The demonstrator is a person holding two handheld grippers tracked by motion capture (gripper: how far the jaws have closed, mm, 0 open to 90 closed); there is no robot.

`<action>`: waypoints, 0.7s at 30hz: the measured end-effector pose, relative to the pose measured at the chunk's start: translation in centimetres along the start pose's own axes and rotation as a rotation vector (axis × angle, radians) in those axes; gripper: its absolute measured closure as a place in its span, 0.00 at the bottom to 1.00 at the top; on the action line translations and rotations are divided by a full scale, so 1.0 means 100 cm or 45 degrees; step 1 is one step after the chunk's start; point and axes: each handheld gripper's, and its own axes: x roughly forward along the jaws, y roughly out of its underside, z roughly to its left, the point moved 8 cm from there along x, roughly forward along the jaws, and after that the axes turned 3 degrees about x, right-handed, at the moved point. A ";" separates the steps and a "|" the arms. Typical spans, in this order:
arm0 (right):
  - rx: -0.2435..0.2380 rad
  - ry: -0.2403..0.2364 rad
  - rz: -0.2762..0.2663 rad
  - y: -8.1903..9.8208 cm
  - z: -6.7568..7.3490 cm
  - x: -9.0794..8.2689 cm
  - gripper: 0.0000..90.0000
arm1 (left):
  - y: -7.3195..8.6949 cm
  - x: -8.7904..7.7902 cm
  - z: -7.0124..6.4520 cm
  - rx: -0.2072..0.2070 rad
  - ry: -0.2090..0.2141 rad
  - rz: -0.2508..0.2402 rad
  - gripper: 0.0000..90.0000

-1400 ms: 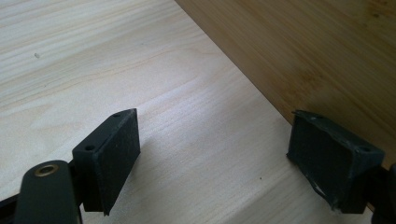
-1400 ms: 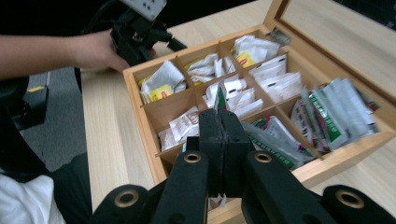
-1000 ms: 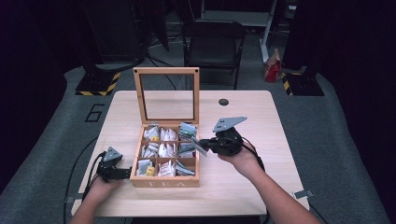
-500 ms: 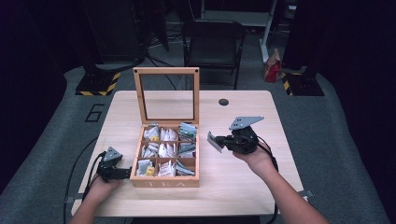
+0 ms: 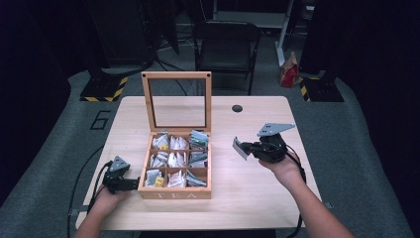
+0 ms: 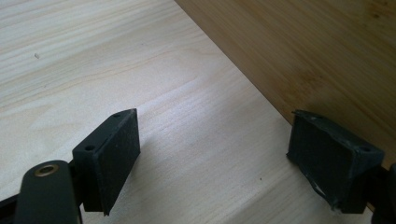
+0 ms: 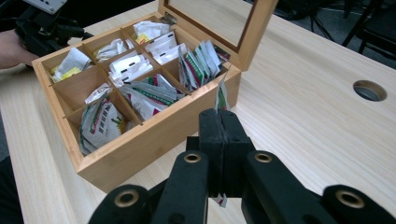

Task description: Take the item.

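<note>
The left hand-held gripper point(image 5: 130, 184), jaws spread and empty, rests beside the open wooden tea box point(image 5: 174, 191) on the pale wooden bench point(image 5: 247, 198). To the box's right, the right hand-held gripper point(image 5: 246, 148) pinches a flat white-green tea sachet point(image 5: 240, 148) edge-up, above bare bench.

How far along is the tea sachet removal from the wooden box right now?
Done: the tea box stands with its lid up, and one sachet is out, clear of the box's right side. In hand: the right gripper is shut on it, above the table. The left gripper rests open beside the box wall. Left: setting the sachet down.
</note>
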 end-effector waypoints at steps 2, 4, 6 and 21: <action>0.007 0.008 -0.002 0.002 -0.003 -0.002 1.00 | 0.000 0.000 0.000 -0.003 -0.001 0.000 0.18; 0.016 0.019 -0.001 0.004 -0.006 -0.004 1.00 | 0.000 0.000 0.000 -0.001 -0.001 0.000 0.18; 0.015 0.025 0.002 0.007 -0.009 -0.006 1.00 | 0.000 0.000 0.000 0.002 -0.002 0.001 0.18; 0.056 0.079 0.014 0.025 -0.026 -0.014 1.00 | 0.000 0.000 0.000 0.007 -0.005 0.002 0.18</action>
